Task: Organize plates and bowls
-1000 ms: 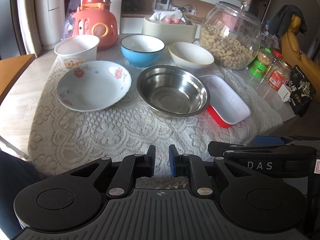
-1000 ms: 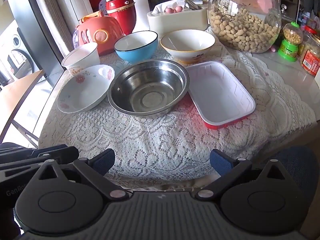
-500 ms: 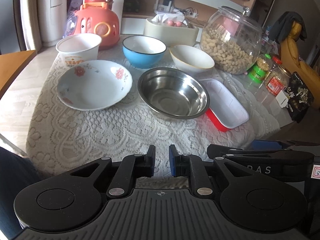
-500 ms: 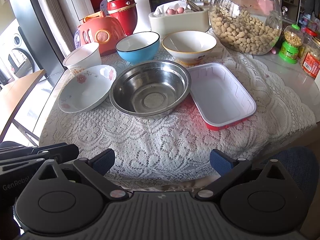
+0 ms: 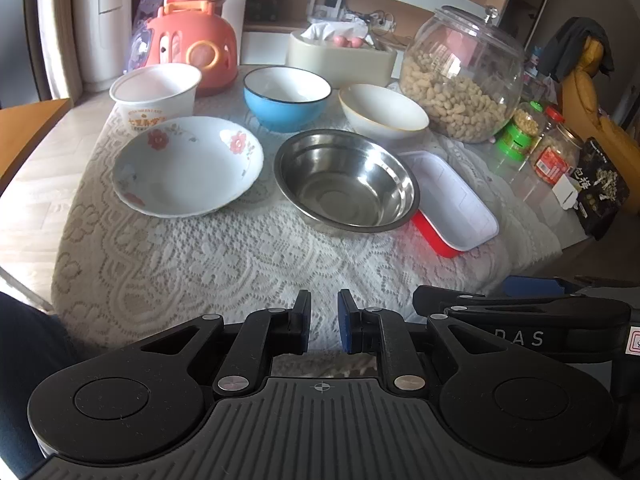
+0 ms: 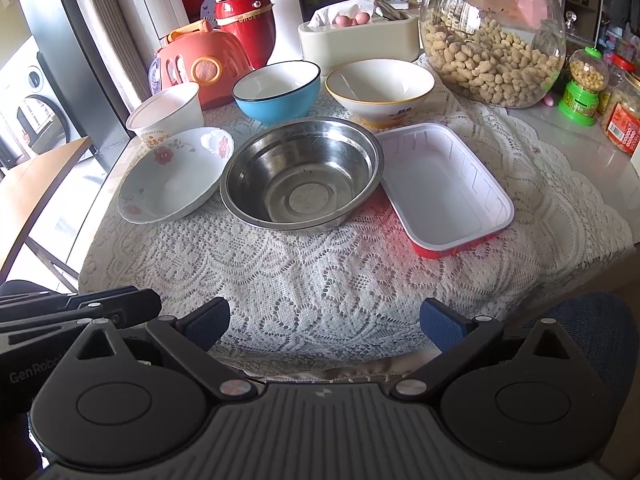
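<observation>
Table [image 6: 568,136], lace cloth [image 6: 320,272] directly on it.

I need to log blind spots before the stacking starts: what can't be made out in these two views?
- Red container: the orange toy hides its lower part, right wrist view.
- Steel bowl covers the near corner of the white tray, left wrist view.
- Paper cup print: too small to read.
- Table's near edge: hidden by both tongs.

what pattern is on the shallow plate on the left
Red-pink flowers on white, clearest in the left wrist view.
</observation>
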A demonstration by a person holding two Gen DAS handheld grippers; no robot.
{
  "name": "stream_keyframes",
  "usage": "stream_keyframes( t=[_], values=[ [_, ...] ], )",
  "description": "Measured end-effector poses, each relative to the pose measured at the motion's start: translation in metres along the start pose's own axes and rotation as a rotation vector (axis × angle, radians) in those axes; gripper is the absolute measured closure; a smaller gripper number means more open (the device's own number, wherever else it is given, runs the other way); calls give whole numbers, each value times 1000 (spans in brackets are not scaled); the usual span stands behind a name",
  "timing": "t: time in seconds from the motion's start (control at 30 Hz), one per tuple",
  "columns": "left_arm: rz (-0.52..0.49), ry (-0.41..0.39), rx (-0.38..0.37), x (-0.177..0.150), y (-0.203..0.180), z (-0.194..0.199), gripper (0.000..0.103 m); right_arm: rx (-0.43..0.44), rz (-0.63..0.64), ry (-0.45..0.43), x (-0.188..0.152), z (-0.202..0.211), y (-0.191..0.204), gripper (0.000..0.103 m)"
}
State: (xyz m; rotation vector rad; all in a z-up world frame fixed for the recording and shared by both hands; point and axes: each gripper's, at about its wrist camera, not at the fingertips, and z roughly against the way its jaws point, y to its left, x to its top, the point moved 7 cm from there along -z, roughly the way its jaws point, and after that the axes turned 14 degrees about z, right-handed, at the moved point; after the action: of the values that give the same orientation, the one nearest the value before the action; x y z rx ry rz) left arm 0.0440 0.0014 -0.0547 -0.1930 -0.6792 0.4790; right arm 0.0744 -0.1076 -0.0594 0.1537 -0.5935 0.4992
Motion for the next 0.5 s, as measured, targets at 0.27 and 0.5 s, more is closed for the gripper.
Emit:
stream_keyframes(
  t=[0.27,0.5],
  values=[
    [3,0,1,-1,1,0,85,0,-1,0,0,0,0,2],
    [4,2,1,-1,3,0,85,4,1,2,-2,-1,2,2]
  ],
)
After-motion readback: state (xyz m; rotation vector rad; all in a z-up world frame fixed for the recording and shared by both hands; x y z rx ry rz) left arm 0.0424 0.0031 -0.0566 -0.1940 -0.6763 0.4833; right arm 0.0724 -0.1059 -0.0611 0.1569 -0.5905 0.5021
